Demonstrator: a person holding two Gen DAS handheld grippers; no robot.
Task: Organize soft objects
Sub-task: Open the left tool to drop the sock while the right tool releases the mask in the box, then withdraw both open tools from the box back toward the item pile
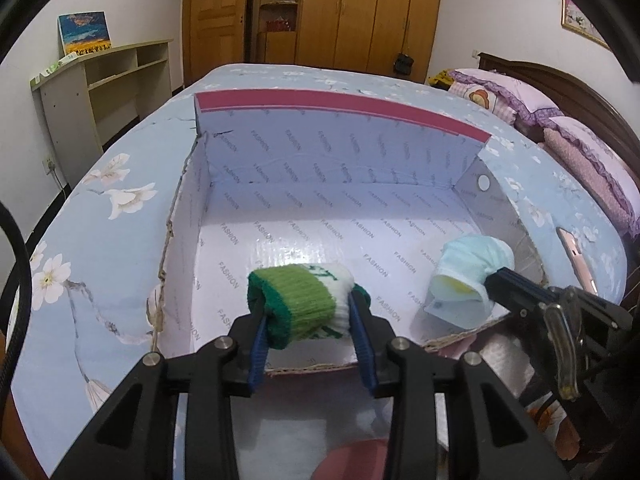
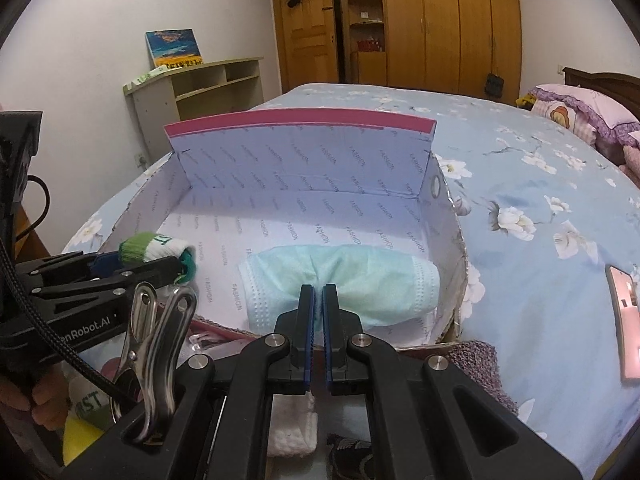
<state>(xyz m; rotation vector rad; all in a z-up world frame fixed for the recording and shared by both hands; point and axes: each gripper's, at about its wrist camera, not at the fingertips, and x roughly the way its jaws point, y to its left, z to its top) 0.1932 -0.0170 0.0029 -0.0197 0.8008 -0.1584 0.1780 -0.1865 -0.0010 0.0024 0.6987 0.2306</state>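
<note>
My left gripper (image 1: 308, 308) is shut on a rolled green and white sock (image 1: 300, 304) and holds it over the near left part of an open cardboard box (image 1: 320, 152) on the bed. The sock and left gripper also show in the right wrist view (image 2: 156, 250). My right gripper (image 2: 319, 292) is shut on a light blue face mask (image 2: 360, 280), pinching its middle, inside the box near its right front corner. In the left wrist view the mask (image 1: 464, 276) hangs bunched from the right gripper's fingertips (image 1: 498, 276).
The box stands on a blue floral bedspread (image 2: 520, 208). A pink phone (image 2: 624, 316) lies on the bed to the right of the box. Pillows (image 1: 520, 100) sit at the far right. Other soft items lie below the grippers (image 2: 292, 432). A shelf (image 1: 100, 76) stands left.
</note>
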